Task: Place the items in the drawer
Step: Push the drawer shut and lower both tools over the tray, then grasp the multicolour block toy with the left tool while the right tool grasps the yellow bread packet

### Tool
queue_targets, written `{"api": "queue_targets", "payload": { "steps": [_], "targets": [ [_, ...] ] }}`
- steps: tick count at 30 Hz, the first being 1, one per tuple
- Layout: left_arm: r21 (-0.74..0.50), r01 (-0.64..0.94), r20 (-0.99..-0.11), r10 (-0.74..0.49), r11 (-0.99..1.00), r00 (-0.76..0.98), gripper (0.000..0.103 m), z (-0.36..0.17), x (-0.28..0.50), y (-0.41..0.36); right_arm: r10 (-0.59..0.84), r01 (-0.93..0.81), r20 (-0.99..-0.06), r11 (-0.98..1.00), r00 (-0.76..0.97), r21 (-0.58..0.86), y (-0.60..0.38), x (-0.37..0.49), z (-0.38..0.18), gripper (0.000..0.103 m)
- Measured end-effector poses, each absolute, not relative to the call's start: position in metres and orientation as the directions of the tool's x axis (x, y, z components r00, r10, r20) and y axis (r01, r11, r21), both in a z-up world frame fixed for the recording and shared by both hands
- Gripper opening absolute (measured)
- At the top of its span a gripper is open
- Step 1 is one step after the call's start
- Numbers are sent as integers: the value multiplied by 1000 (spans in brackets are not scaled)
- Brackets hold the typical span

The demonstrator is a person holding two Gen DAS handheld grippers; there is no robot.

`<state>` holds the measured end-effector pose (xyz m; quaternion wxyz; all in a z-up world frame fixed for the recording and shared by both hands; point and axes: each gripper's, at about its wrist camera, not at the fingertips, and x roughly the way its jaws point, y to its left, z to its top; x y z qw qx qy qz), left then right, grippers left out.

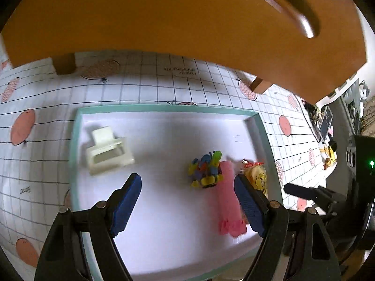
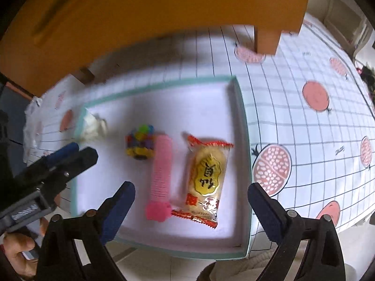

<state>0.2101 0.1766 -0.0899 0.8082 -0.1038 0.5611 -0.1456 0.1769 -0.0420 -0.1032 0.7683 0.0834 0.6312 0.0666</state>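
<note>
A shallow white tray with a teal rim [image 1: 77, 126] [image 2: 242, 117] lies on the gridded tablecloth below an orange wooden drawer unit [image 1: 164, 23] [image 2: 152, 7]. In it lie a cream plastic piece [image 1: 106, 151] [image 2: 92, 126], a multicoloured toy [image 1: 207, 169] [image 2: 140, 144], a pink ribbed tube [image 1: 228, 199] [image 2: 160, 175] and a yellow snack packet [image 1: 259, 179] [image 2: 206, 178]. My left gripper [image 1: 187, 203] hangs open over the tray's middle. Open too, my right gripper [image 2: 191, 210] hovers above the tube and packet. Neither holds anything.
The drawer unit stands on short wooden feet [image 1: 260, 85] [image 2: 266, 41]. Its long handle [image 1: 293, 7] shows at the upper right in the left wrist view. The other gripper [image 2: 49, 171] and a hand [image 2: 16, 250] appear at the left in the right wrist view. Clutter [image 1: 328, 126] lies beyond the table's right edge.
</note>
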Motion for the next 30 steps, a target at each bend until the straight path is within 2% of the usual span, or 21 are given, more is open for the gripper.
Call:
{"api": "queue_targets", "payload": {
  "steps": [3,11,14,18,20,23,24,25,30],
  "targets": [
    [-343,124,-881,-364,931,302,82,-97,217,167,209,24,-964,976,164,216,-42,183,-116,96],
    [-317,132,-906,-341,939,252,80,-118,231,149,193,41,-973,979,128,199,-41,194,-133,78],
    [-307,131,-914,-330,943,235,75,-125,235,144,196,52,-973,978,126,204,-40,198,-137,75],
    [-300,134,-918,-324,945,229,70,-129,237,142,168,49,-979,983,114,174,-41,206,-144,57],
    [-290,139,-919,-316,947,234,67,-129,238,141,166,59,-980,983,106,173,-42,207,-147,57],
    [-290,149,-920,-318,945,230,49,-130,240,138,149,50,-982,987,113,155,-39,208,-147,52],
    [-287,150,-921,-315,946,227,43,-130,240,138,143,49,-983,988,115,149,-39,209,-147,45],
    [-276,154,-924,-306,949,228,41,-130,239,138,143,51,-983,987,116,150,-36,210,-148,41],
    [-270,157,-924,-301,950,235,41,-126,234,142,145,55,-982,987,119,152,-28,211,-150,39]
  ]
}}
